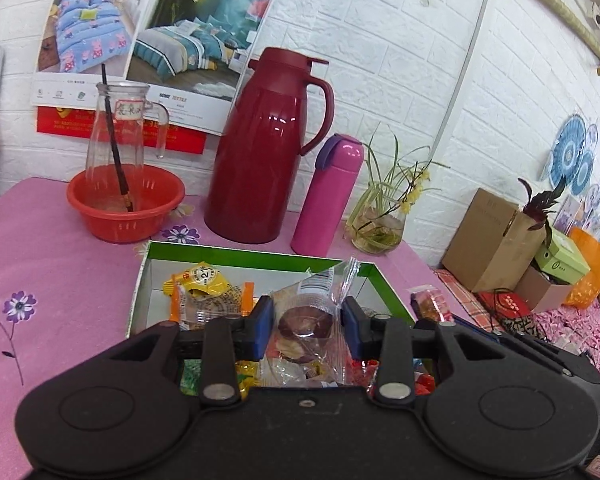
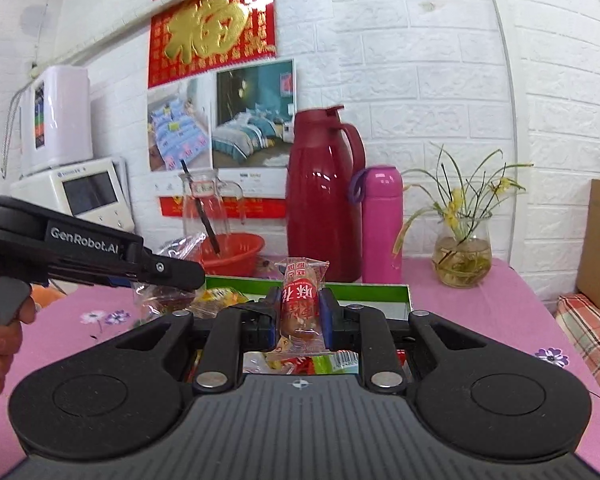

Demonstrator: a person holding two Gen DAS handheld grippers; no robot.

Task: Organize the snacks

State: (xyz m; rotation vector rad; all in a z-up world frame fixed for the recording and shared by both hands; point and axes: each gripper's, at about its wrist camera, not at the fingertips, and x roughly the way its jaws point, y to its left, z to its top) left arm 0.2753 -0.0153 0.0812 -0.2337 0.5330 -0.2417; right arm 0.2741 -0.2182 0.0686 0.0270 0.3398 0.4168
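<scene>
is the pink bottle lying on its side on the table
No, the pink bottle stands upright on the pink tablecloth, right beside the dark red thermos jug.

Each fisheye is sitting just behind its own fingers, looking forward and slightly down, close over the green-rimmed box. Both are facing the brick wall ahead, sharing the box, red jug and pink flask.

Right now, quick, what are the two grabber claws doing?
Left gripper: shut on a clear-wrapped round brown pastry.
Right gripper: shut on a red-labelled clear packet of fried dough twist.
</scene>
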